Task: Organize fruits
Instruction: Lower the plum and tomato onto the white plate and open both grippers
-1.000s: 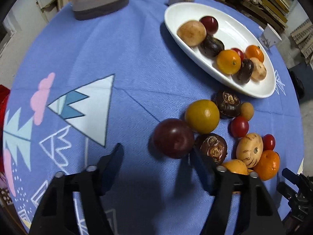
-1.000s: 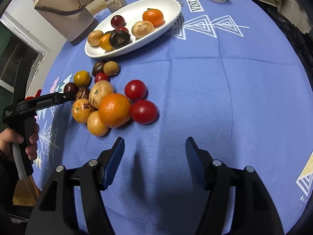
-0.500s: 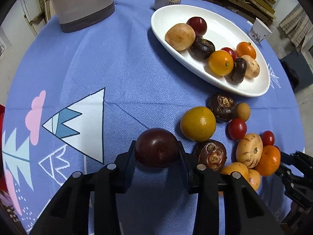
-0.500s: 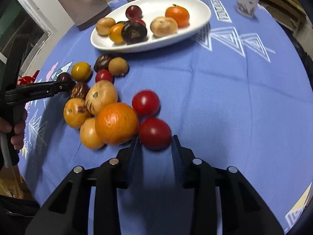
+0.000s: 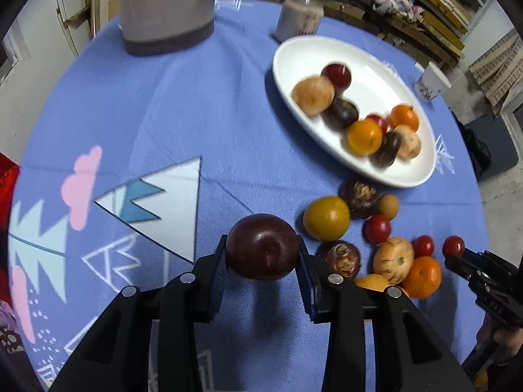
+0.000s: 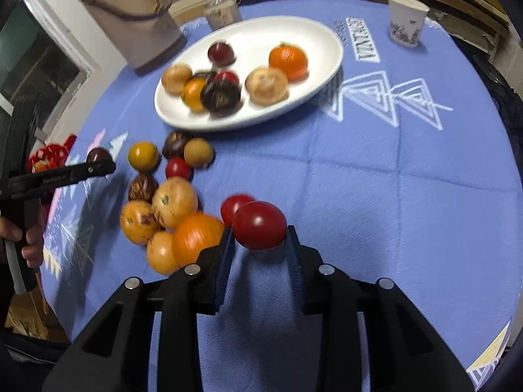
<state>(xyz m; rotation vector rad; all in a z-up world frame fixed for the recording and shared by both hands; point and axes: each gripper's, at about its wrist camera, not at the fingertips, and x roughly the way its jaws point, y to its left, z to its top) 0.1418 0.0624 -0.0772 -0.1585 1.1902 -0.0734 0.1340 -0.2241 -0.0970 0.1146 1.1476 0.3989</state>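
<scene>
My left gripper [image 5: 262, 258] is shut on a dark purple plum [image 5: 263, 246] and holds it above the blue cloth; it shows small in the right wrist view [image 6: 99, 156]. My right gripper [image 6: 260, 240] is shut on a red tomato [image 6: 260, 230], lifted off the cloth; the tomato also shows in the left wrist view [image 5: 453, 246]. A white oval plate [image 5: 376, 68] holds several fruits at the back. A loose pile of fruits, with an orange [image 6: 196, 240] and a yellow fruit [image 5: 326, 218], lies between the grippers.
A beige appliance [image 5: 165, 6] stands at the back left. A can [image 5: 299, 16] stands behind the plate and a paper cup [image 6: 406, 19] at the back right. The round table's edge curves close on all sides.
Both grippers have closed on their fruits and lifted them: the left on the plum, the right on the red tomato. Both views have risen and pulled back.
</scene>
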